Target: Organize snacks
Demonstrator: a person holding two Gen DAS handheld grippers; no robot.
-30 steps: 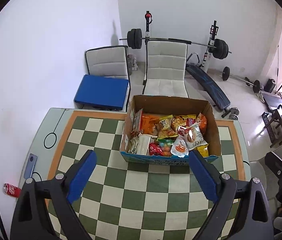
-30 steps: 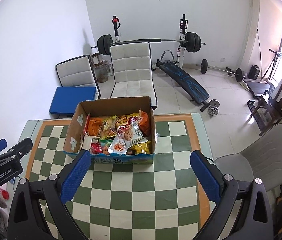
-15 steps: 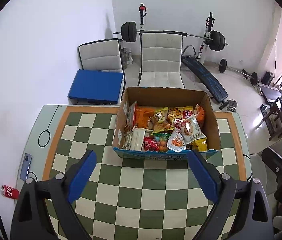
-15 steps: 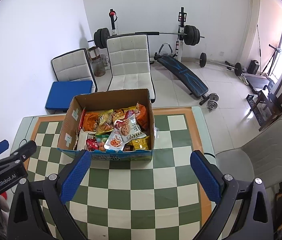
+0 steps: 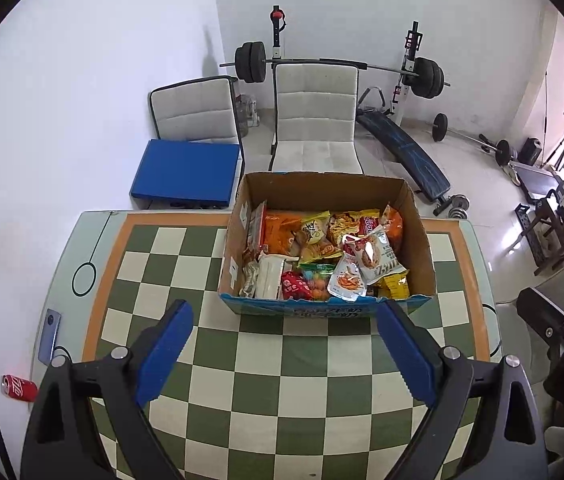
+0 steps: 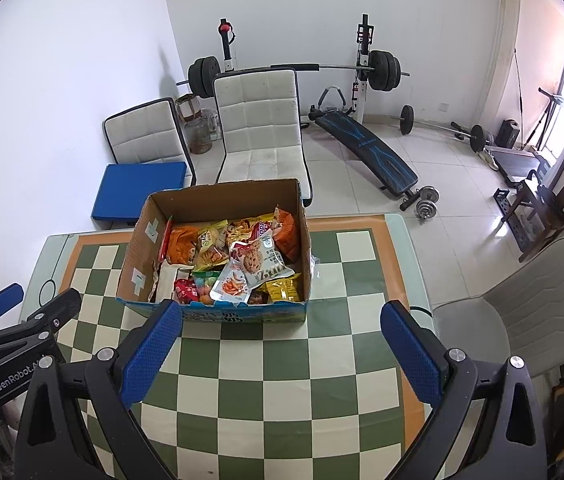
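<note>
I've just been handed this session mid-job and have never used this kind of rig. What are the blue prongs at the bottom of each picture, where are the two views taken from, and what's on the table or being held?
No robot arm here: a person holds a two-finger gripper in each hand, each with a fisheye camera looking forward along its fingers. The blue prongs are those fingers. One picture comes from the left gripper, the other from the right gripper, and each view catches the other gripper at its edge. Both are wide open and hold nothing. On the green-and-cream checkered table stands an open cardboard box full of snack packets, just ahead of the fingertips. A phone lies near the table's left edge, and a red can lies beyond that edge.
</note>
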